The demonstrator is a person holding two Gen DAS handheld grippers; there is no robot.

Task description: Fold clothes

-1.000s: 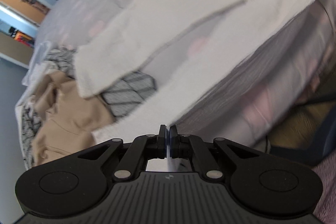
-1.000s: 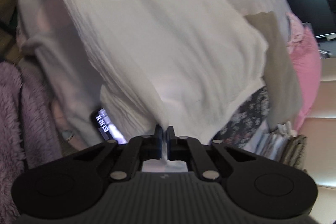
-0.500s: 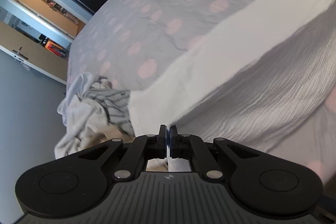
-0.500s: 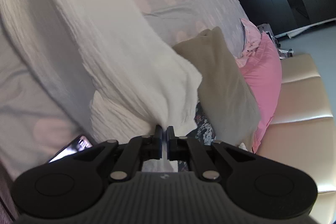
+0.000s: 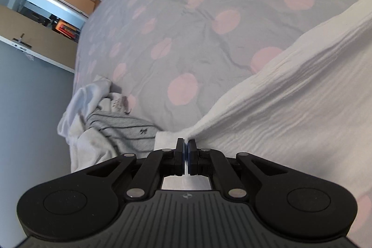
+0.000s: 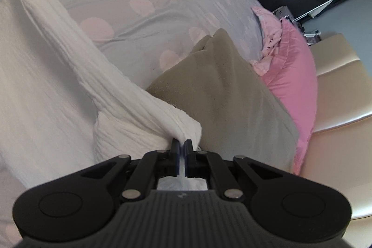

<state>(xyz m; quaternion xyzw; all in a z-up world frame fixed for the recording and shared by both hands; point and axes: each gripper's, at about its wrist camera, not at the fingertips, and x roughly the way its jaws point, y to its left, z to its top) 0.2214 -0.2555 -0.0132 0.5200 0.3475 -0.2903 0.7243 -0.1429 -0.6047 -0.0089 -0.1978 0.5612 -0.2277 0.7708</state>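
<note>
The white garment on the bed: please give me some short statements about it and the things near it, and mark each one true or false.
1. Both grippers are shut on the white garment. True: the left gripper and the right gripper each pinch a part of it.
2. The bed cover is plain blue. False: it is grey with pink dots.
3. A grey-brown pillow lies beside a pink pillow. True.
4. The striped grey garment is folded in a neat stack. False: it lies crumpled in a pile near the bed's edge.
5. The white garment is smooth and shiny. False: its fabric looks crinkled.
</note>
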